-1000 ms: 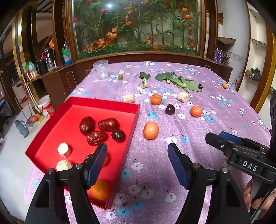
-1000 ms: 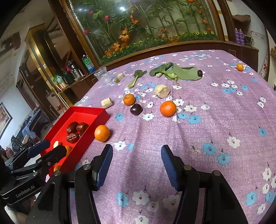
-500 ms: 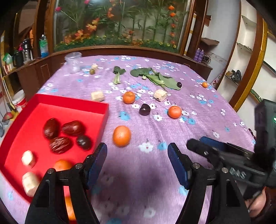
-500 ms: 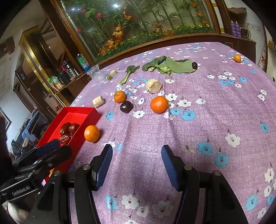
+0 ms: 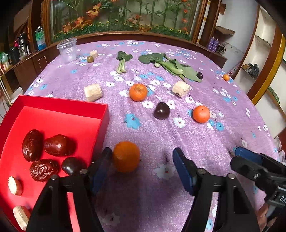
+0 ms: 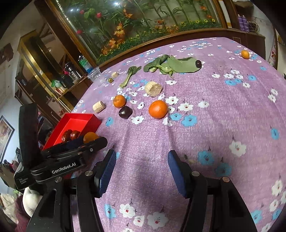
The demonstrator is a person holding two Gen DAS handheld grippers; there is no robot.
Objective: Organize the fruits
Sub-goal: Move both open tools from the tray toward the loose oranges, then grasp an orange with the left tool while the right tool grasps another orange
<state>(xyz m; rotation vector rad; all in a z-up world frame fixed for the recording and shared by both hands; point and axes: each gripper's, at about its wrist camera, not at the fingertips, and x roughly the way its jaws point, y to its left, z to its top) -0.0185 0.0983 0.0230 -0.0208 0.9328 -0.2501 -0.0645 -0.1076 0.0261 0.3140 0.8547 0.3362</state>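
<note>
Purple floral tablecloth (image 5: 160,135) before a planted glass case (image 5: 125,16); left gripper (image 5: 143,167), jaws just narrowing, brackets an ungripped orange (image 5: 126,156); right gripper (image 6: 141,171) released.

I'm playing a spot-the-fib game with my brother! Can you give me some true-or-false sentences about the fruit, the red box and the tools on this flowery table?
1. The red box has wrinkly dark red fruits in it. True.
2. The nearest orange is inside the red box. False: it sits on the tablecloth just outside the box wall.
3. The left tool is squeezing that orange. False: its jaws have just been closing, but only one finger is beside the orange; the other is well apart.
4. The right tool has nothing between its fingers. True.
5. The clear cup lies tipped over. False: it stands upright.
</note>
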